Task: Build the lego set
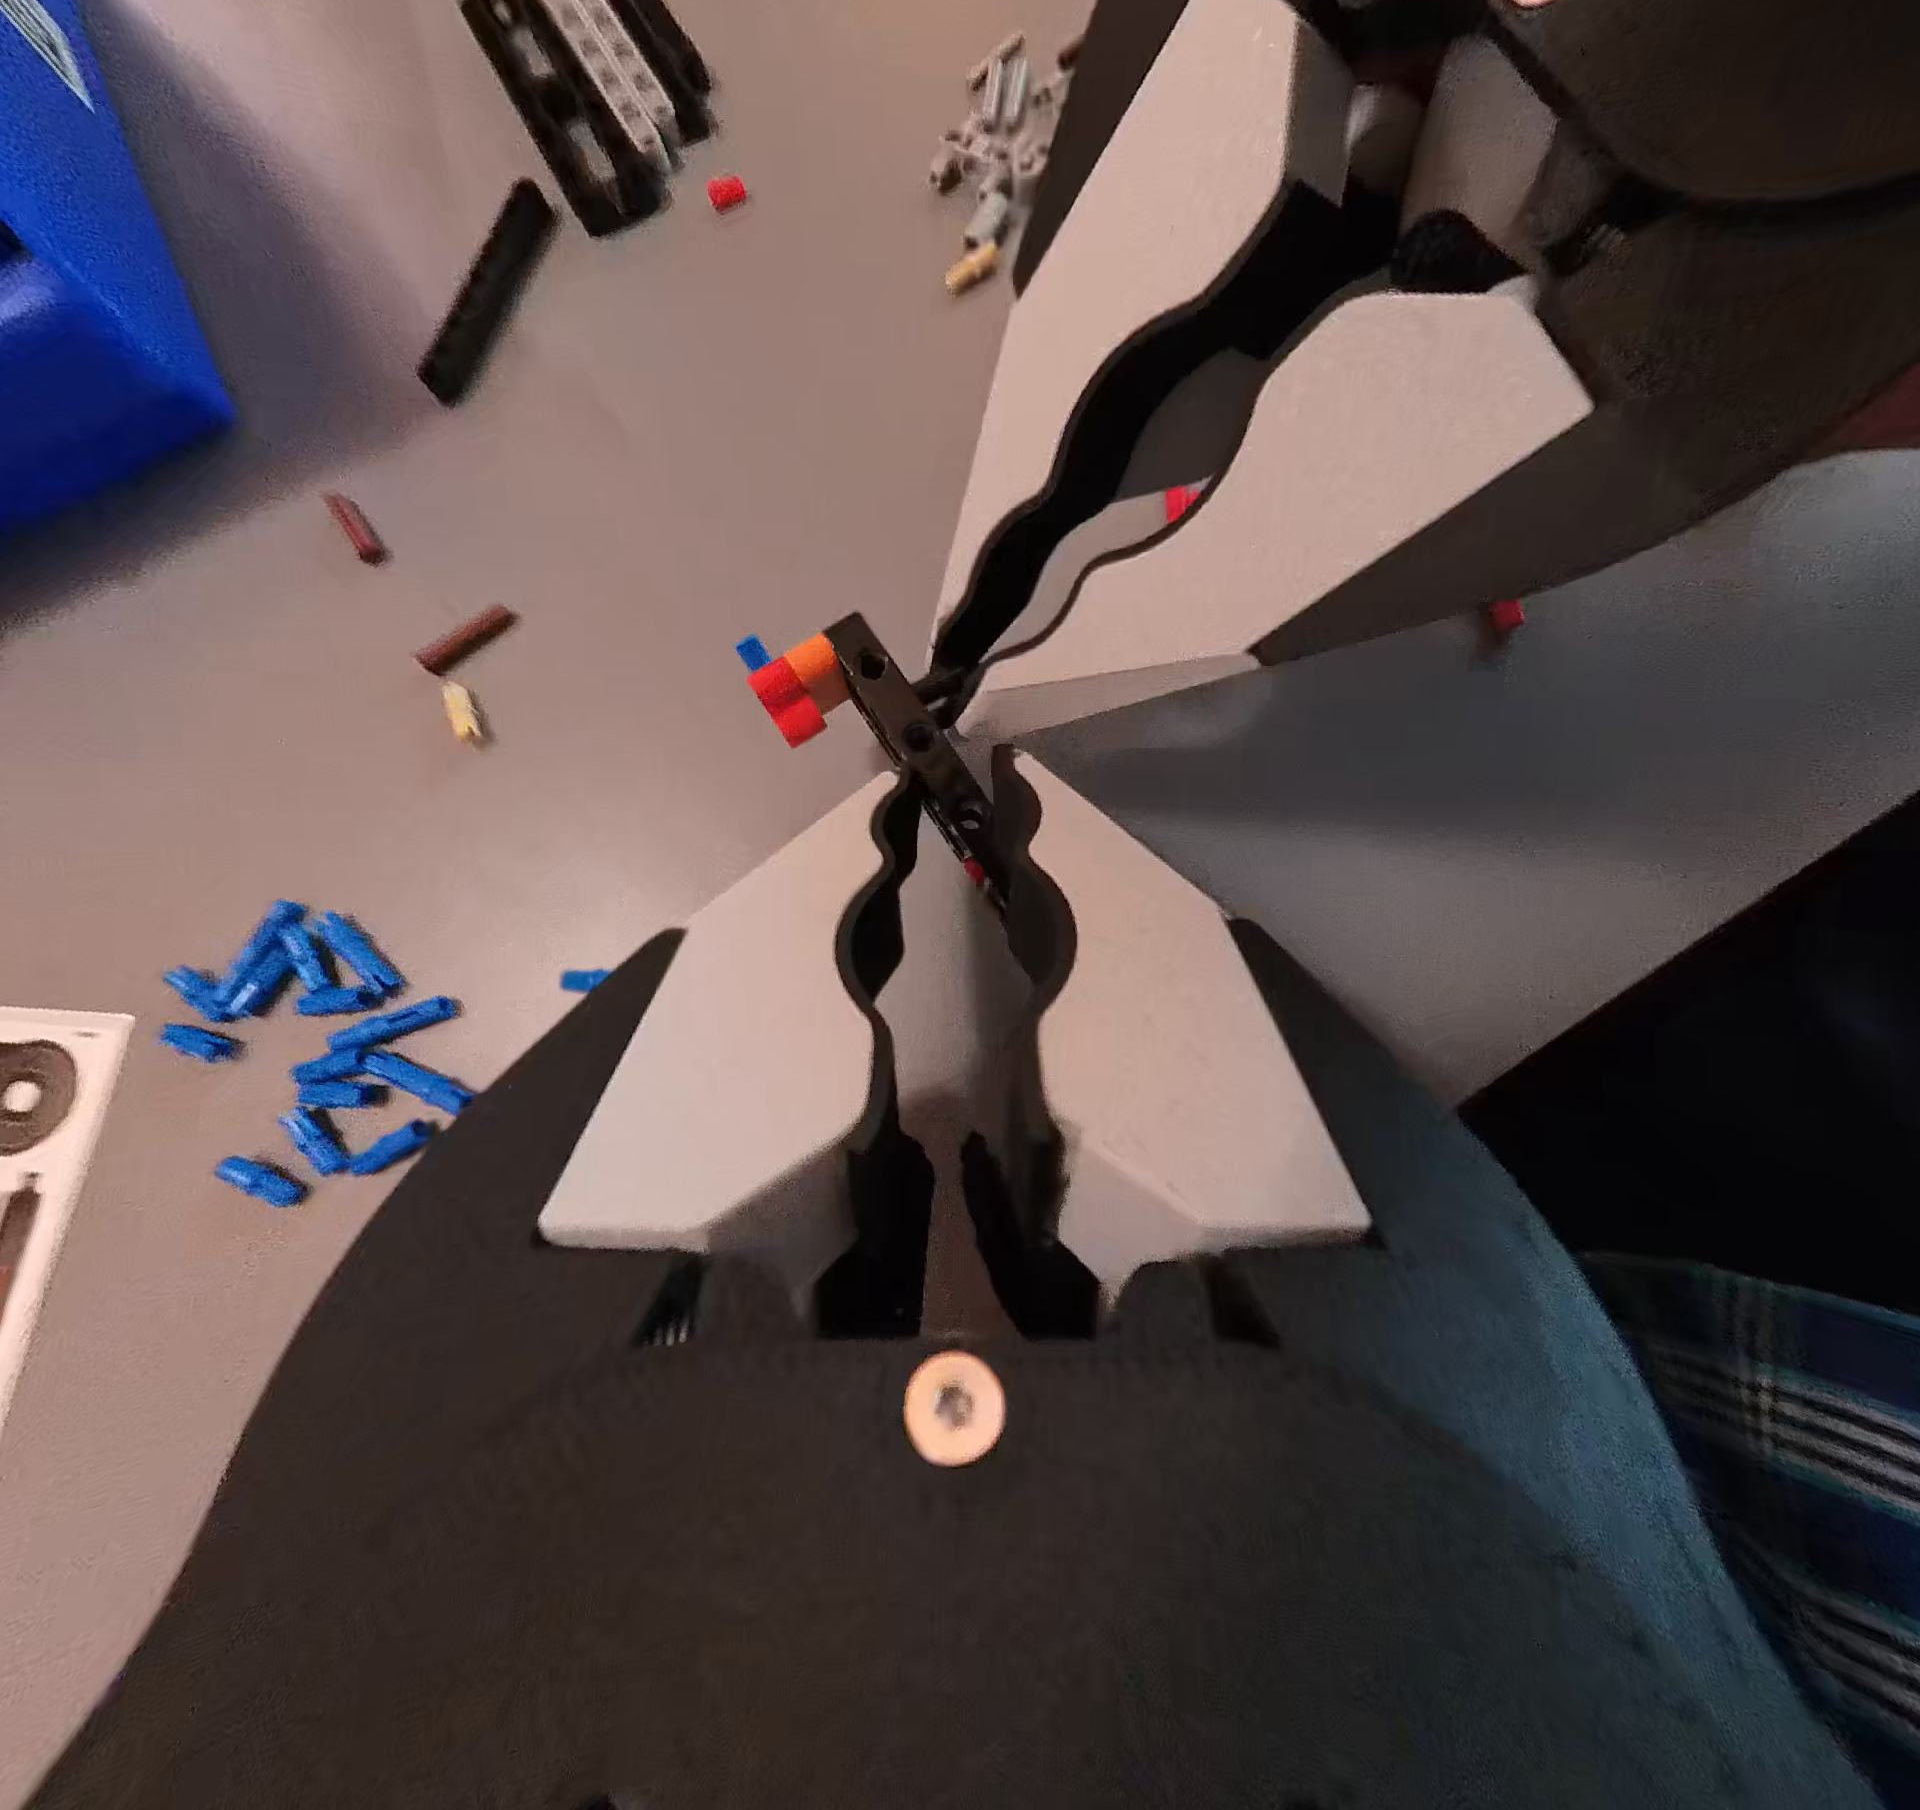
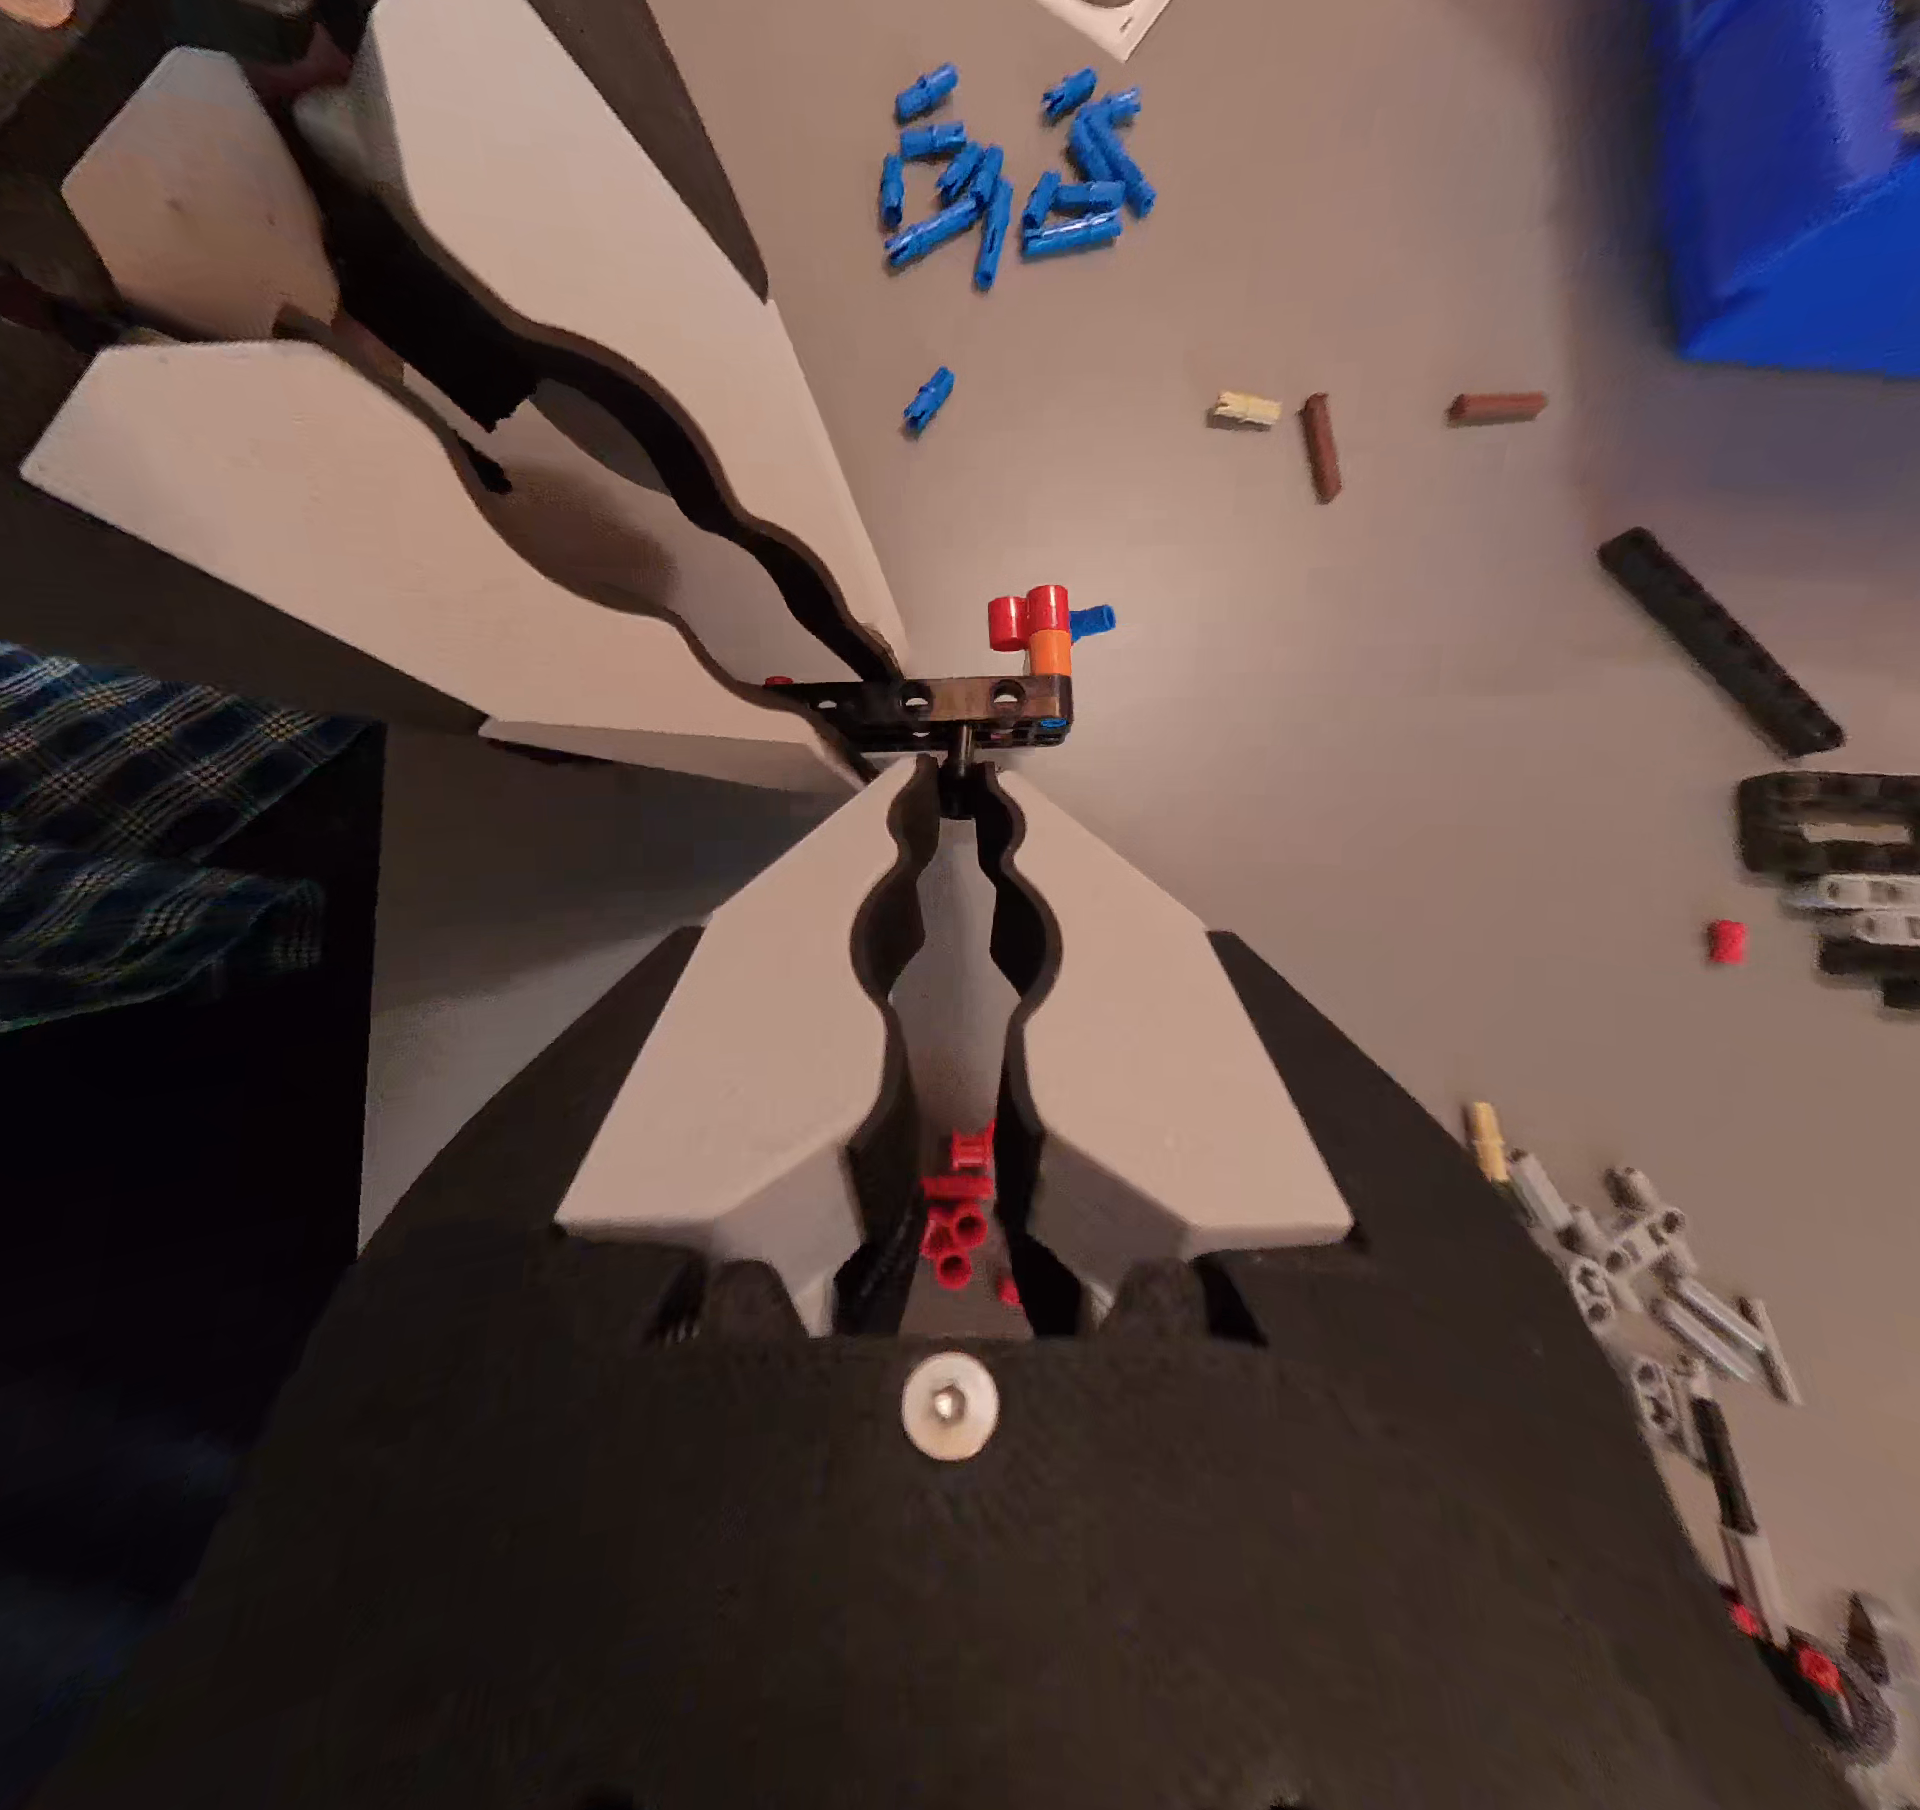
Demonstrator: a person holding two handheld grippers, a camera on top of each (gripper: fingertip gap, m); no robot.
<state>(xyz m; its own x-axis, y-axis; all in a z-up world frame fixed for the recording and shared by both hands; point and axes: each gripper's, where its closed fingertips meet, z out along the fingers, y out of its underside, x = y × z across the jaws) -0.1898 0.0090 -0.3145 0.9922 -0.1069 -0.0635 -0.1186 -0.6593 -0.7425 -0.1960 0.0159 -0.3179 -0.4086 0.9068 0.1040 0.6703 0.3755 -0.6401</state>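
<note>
So the black beam (image 1: 914, 732) is up off the grey surface (image 1: 644, 472), pinched at one end by the left gripper (image 1: 951, 804), whose fingers are squeezed onto it. The right gripper (image 2: 961, 784) comes at the beam's long side with its fingers closed on a small black pin (image 2: 964, 758) that touches the beam's edge. On the beam's free end sit an orange piece (image 2: 1049, 654), two red connectors (image 2: 1027, 615) and a blue pin (image 2: 1091, 619) poking out.

Down on the surface beyond the beam there's a pile of blue pins (image 2: 1008, 176), two brown axles (image 2: 1320, 446) with a tan pin (image 2: 1244, 410) beside them, a loose long black beam (image 2: 1720, 643), and a black and grey frame assembly (image 1: 592, 87) with a lone red bush (image 1: 727, 193) just beside it. A blue bin (image 2: 1797, 150) sits farther out past the axles. Grey connectors (image 2: 1652, 1272) lie off to the beam's side.
</note>
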